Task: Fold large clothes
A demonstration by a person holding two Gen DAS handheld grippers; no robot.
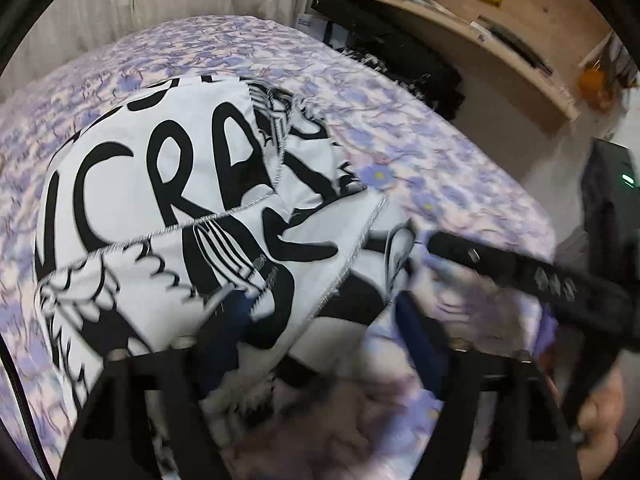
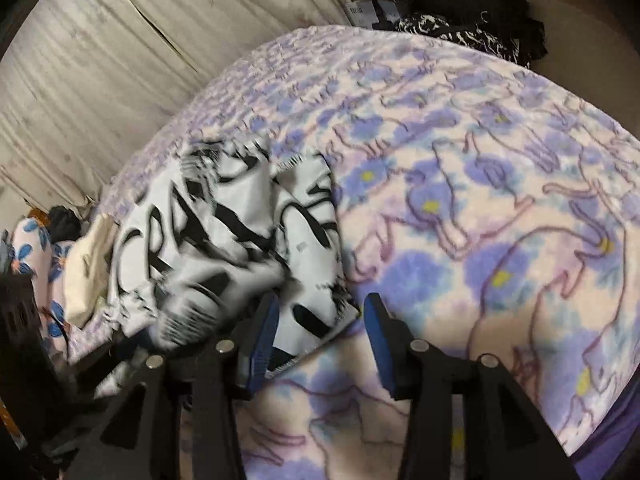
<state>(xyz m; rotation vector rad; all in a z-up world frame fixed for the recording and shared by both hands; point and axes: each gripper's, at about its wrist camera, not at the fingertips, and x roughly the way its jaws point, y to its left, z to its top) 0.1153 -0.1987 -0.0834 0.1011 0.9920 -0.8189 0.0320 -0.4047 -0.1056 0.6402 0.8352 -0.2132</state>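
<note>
A white garment with bold black lettering (image 1: 180,200) lies folded over on a purple flowered blanket (image 1: 440,160). In the left wrist view my left gripper (image 1: 320,312) is open, its blue fingers (image 1: 228,320) spread over the garment's near edge. The other gripper's black arm (image 1: 540,276) crosses at the right. In the right wrist view the garment (image 2: 224,248) lies bunched at the left. My right gripper (image 2: 320,316) is open, its left blue finger (image 2: 262,332) on the garment's corner and the right one (image 2: 380,332) over the blanket (image 2: 480,200).
A wooden shelf (image 1: 460,20) with boxes and dark clothes (image 1: 400,52) stands past the bed's far right. A pale curtain (image 2: 120,40) hangs behind the bed. A flowered pillow (image 2: 36,248) and cream cloth (image 2: 88,272) lie at the left.
</note>
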